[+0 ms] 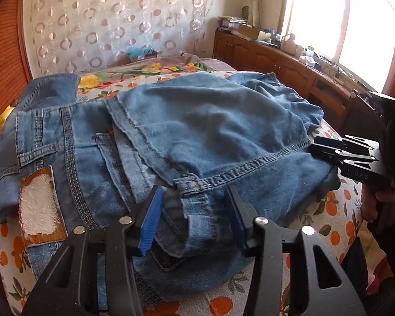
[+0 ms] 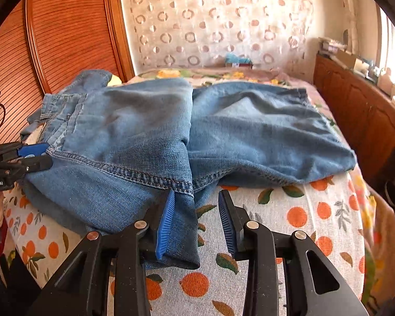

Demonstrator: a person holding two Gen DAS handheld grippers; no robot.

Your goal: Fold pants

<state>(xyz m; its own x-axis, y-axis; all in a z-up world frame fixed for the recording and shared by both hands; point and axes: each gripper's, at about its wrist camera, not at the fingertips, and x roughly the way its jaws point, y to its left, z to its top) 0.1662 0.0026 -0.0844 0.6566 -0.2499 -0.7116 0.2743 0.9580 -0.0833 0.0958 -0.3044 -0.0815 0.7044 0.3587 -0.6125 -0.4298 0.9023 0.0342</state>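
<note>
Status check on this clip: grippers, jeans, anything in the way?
Left gripper open, fingers straddling a hem. Right gripper open, jeans' edge between its fingers. Jeans lie folded over on bedspread. Nothing in the way.

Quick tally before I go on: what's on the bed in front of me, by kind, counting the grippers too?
Jeans: 1 pair, blue denim, partly folded
Bedspread with orange-fruit print: 1
Floral blanket at the far end: 1
Grippers: 2, left gripper and right gripper
Total: 5

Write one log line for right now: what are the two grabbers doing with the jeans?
task: fold pants | jeans: folded over on bed | left gripper: open, denim fold between pads | right gripper: open, hem corner between pads
</note>
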